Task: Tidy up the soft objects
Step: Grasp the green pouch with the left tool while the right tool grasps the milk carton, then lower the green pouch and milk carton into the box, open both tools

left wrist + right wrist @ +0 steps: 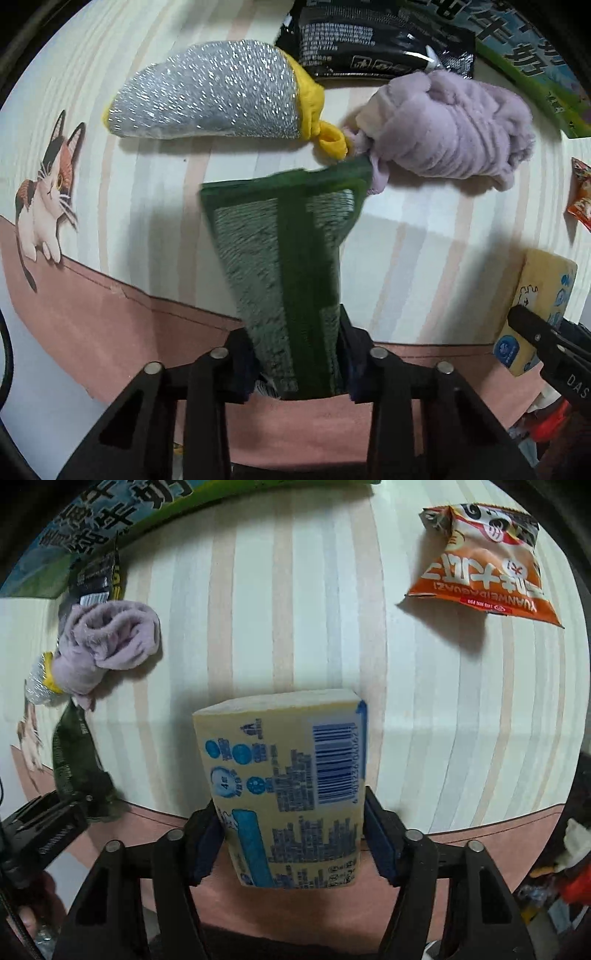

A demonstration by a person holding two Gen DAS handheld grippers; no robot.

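Note:
My left gripper [295, 354] is shut on a green scouring cloth [284, 258], which stretches forward above the striped table; its far corner touches a crumpled lilac fleece cloth [454, 125]. A silver-and-yellow scrub mitt [218, 92] lies just left of the lilac cloth. My right gripper [291, 830] is shut on a yellow tissue pack [291, 786] with blue print and a barcode, held above the table's near edge. The lilac cloth [107, 642], the mitt [38, 685] and the green cloth [72, 753] show at the left in the right wrist view. The tissue pack [535, 310] shows at the right in the left wrist view.
A black pouch [376, 40] and a green-blue box [532, 55] lie at the table's back. An orange snack bag [480, 565] lies at the far right. The tablecloth [92, 206] has a cat print and a pink border at the near edge.

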